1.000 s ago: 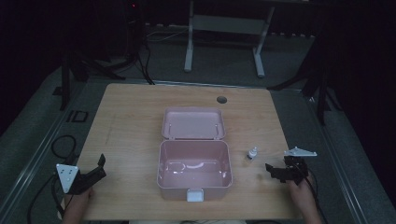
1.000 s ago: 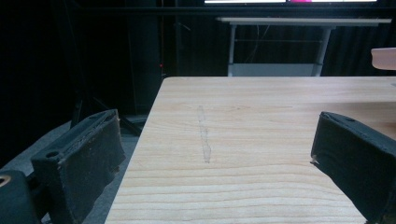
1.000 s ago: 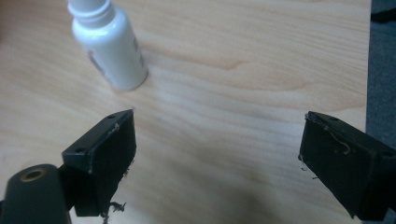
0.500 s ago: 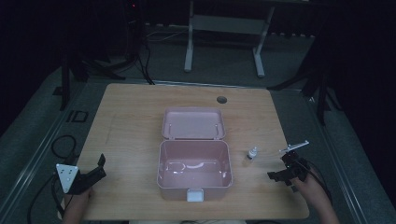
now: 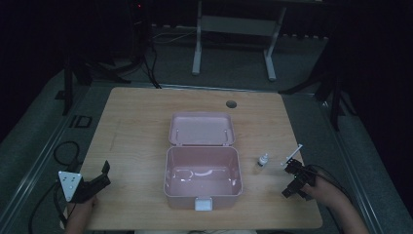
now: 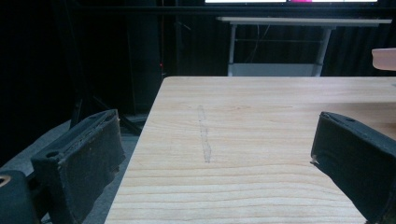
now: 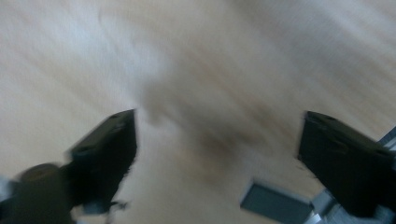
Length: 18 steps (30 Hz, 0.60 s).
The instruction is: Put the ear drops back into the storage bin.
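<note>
Looking down from the high view you get the whole layout: one pink box [image 5: 203, 178] mid-table with its lid flipped open toward the far side, and one small bottle [image 5: 263, 160] just right of it. Two grippers, the left gripper [image 5: 100, 176] at the near left corner and the right gripper [image 5: 292, 179] near the bottle, both empty. The left gripper view adds a clear look at wide-apart jaws over bare table [image 6: 261, 121]. The right gripper view is pure blur, jaws spread too.

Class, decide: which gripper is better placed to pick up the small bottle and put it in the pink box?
Right. The right gripper is open near the bottle. The left gripper, also open, sits beyond the box, far from it.
</note>
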Available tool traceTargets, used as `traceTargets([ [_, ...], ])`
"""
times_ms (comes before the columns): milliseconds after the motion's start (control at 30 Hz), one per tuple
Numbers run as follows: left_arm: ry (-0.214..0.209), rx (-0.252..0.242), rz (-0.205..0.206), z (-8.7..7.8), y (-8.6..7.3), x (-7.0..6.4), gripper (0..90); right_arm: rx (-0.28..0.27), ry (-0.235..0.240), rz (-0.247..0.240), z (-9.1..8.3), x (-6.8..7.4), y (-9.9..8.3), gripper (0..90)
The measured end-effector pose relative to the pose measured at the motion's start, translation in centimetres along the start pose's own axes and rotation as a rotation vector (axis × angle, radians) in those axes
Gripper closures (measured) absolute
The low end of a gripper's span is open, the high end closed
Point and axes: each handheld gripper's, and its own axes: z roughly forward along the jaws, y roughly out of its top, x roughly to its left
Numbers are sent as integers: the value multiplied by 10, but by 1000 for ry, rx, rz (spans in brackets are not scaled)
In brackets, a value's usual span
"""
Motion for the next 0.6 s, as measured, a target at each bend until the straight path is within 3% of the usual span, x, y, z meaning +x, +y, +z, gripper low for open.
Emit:
traceTargets([
  [67, -1, 0, 0, 0, 0, 0, 24, 63, 16, -26, 1, 1, 2, 152],
  [167, -1, 1, 0, 0, 0, 0, 24, 97, 4, -59, 2, 3, 5, 153],
  [600, -2, 5, 2, 0, 0, 0, 24, 62, 59, -29, 2, 1, 29, 109],
])
